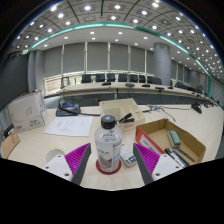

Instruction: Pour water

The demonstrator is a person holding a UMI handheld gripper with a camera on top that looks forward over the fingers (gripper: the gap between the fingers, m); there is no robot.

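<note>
Standing upright between the two fingers of the claw point(108, 160) is a clear plastic water bottle with a white screw cap and a pale label point(108, 143), its base resting on the light wooden worktop point(50, 150). The magenta pads point(76, 158) on the inner faces of the fingers are flanking the bottle's lower body, and whether they are pressing on the plastic or leaving a thin gap is something I cannot tell. Just beside the bottle's foot, on the right, a small dark object point(129, 159) is lying on the worktop, too small to make out. Farther right, an open cardboard box with a red inner edge point(170, 143) is sitting with some tools or packets inside it. Beyond the bottle, another brown cardboard box point(118, 108) is standing, and left of that some white paper sheets point(68, 126) are lying flat near a black device point(68, 107). A white printed carton point(27, 110) is resting at the far left. Behind everything, long curved desks with dark chairs point(120, 80) are lining a large meeting room under rows of ceiling lights point(112, 14).
</note>
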